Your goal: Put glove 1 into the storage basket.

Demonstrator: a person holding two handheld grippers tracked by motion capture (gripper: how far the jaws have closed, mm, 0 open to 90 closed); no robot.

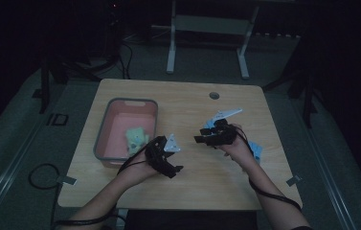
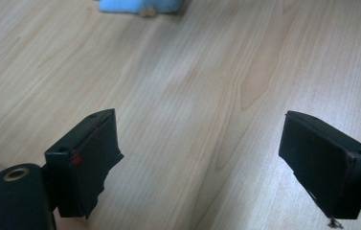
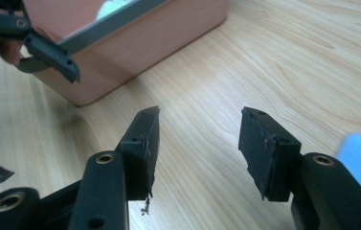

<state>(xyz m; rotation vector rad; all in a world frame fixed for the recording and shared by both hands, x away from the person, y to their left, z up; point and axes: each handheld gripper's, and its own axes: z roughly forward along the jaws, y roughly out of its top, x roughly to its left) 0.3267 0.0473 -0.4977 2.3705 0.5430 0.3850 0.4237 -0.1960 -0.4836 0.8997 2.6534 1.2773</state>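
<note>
Left gripper (image 2: 202, 158): jaws wide apart over bare tabletop (image 2: 192, 86), nothing between them.
Right gripper (image 3: 197, 143): jaws apart, empty, beside the bin.
Bin (image 1: 105, 130): one, pink inside with a grey rim, on the tabletop's left half, near the left gripper.
Toy (image 1: 136, 138): one pale green thing lying in the bin; shape hard to make out in the dim light.
Blue thing (image 2: 140, 5): soft, light blue, cut off by the frame edge.
</note>
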